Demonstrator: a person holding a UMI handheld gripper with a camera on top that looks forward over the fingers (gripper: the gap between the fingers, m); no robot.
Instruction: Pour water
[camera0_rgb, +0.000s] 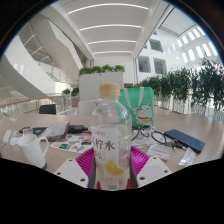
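Gripper (112, 168) with both fingers clenched on a clear plastic bottle (110, 130), one pink pad (88, 160) pressing each side of its lower body. The bottle stands upright between the fingers and fills the middle of the view. Its cap (109, 91) is pale and in place. A label (108, 146) with pink characters wraps the body at the height of the pads, and below it a yellow fruit picture shows. The contents are clear; the fill level cannot be told.

Beyond the fingers lies a pale table (70, 128) scattered with things. To the left of the bottle, near the fingers, sits a white jug (31, 150) with a handle. Between jug and bottle lie colourful printed cards (72, 146). Behind the bottle, just to its right, stands a green bag (139, 105). To the right of the bottle a dark cable (158, 137) loops on the tabletop, and beside it lies a dark flat notebook (184, 140). A white object (187, 157) lies near the right finger; what it is cannot be told.

Further back, a planter of green shrubs (101, 71) stands behind the table, with more plants (190, 90) along the right. The setting is a bright atrium with white curved balconies (35, 70) on the left and strip lights in the ceiling (110, 25).
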